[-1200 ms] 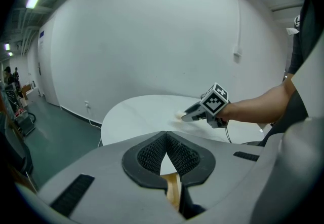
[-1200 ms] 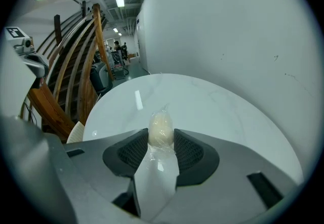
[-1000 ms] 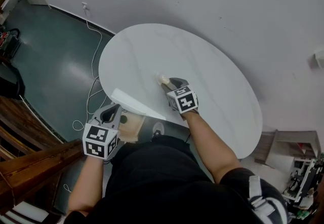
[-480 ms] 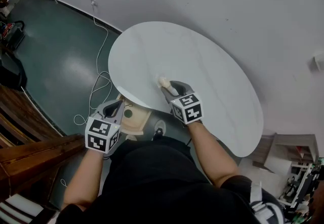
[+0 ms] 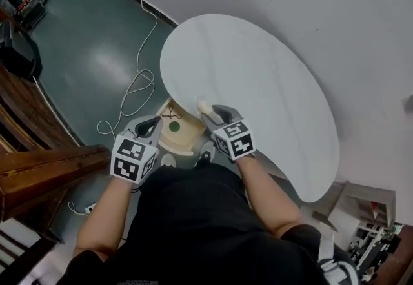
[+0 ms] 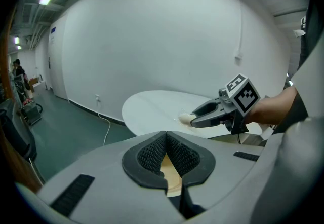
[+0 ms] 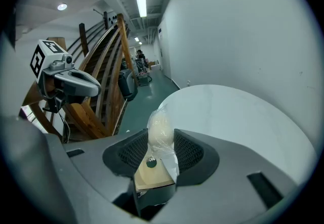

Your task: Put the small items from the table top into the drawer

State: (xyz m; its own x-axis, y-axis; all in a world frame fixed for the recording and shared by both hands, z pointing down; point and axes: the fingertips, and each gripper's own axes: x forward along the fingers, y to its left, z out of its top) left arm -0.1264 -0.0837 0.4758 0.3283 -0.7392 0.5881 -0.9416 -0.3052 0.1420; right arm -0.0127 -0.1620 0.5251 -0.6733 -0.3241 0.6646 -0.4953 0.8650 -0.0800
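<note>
- Your right gripper [image 5: 209, 110] has carried the wrapped item [image 5: 204, 107], clamped in its fingers, to the tabletop [image 5: 258, 71] edge for release into the drawer [image 5: 177, 142].
- Left gripper [image 5: 151, 125]: fingers together.

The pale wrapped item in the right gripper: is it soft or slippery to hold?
The wrapped item looks rounded and doughy, so it is probably soft and light. Its loose clear film may let it slip in the right gripper.
</note>
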